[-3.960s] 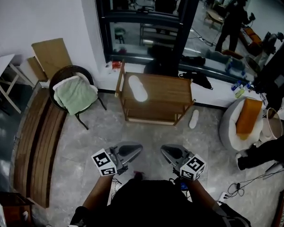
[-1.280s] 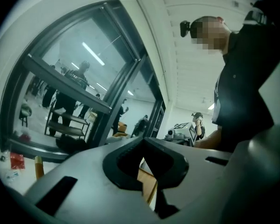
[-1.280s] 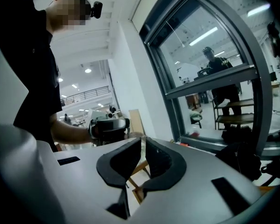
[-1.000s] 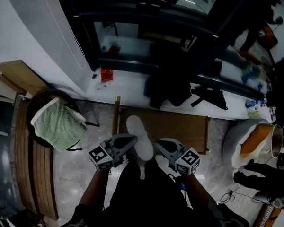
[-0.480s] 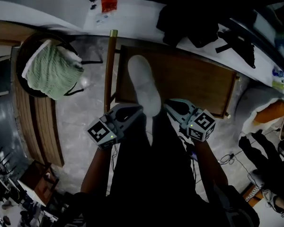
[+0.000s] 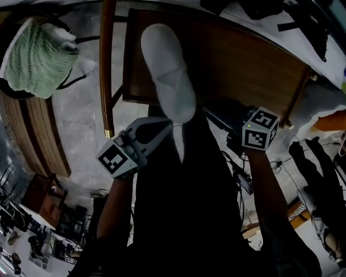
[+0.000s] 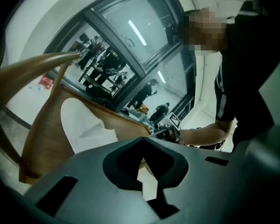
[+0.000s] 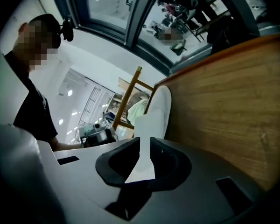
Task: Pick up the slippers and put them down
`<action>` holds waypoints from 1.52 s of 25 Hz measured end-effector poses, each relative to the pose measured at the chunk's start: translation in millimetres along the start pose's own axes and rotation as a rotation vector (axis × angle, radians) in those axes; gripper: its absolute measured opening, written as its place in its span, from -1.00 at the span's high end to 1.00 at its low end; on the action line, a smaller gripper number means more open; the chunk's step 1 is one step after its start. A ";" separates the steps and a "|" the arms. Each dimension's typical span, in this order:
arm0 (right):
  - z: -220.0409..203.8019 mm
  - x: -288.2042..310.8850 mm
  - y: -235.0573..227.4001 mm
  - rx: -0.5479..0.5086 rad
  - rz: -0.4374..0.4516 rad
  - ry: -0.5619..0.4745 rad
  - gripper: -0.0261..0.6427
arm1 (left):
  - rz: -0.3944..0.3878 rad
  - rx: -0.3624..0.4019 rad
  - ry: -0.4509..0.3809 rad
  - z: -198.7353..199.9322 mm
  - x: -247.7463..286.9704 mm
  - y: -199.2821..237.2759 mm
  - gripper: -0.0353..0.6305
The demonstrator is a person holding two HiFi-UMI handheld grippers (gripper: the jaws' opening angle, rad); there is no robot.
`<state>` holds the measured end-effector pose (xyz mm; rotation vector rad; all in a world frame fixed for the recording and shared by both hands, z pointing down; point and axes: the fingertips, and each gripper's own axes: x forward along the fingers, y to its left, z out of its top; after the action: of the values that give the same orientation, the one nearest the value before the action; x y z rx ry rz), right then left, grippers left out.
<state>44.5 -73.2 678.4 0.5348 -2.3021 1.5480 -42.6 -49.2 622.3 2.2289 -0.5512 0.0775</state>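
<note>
One white slipper [image 6: 167,74] lies flat on the low wooden table [image 6: 242,56], heel toward me. My left gripper [image 6: 164,126] hangs just off the heel's left side; its jaws meet at the tip [image 7: 142,141] with nothing held. My right gripper [image 6: 211,115] sits to the right of the heel, over the table's near edge, with its jaws [image 8: 144,141] drawn together to a thin slit. The slipper [image 7: 84,125] shows past the left jaws and the same slipper [image 8: 156,111] past the right ones. Neither gripper touches it.
A round chair with a green towel [image 6: 37,51] stands left of the table, beside a wooden bench [image 6: 23,131]. A wooden rail [image 6: 108,62] runs along the table's left side. Dark clothes lie beyond the table, cables [image 6: 239,172] on the floor at right.
Both grippers have sunk toward the table and closed in on the slipper's heel. The right gripper has rolled. The slipper lies where it was.
</note>
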 end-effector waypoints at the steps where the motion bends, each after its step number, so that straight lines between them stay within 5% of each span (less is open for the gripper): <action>1: -3.1 2.1 -2.0 0.022 0.006 0.002 0.79 | -0.005 -0.005 0.006 -7.8 0.6 -0.7 0.86; 5: -12.6 10.6 -6.5 0.134 0.044 0.008 0.49 | -0.010 -0.036 0.042 -36.5 0.7 -1.1 0.86; 13: -26.2 29.5 -10.5 0.199 0.056 0.131 0.27 | -0.022 -0.057 0.050 -56.0 6.3 6.6 0.86; 38: -41.0 71.5 -8.1 0.240 0.133 0.275 0.27 | -0.028 -0.095 0.053 -69.7 -0.3 17.1 0.86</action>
<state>-12.6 -47.1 732.5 0.2094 -1.9937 1.8466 -41.2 -7.3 680.5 2.1351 -0.4846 0.0934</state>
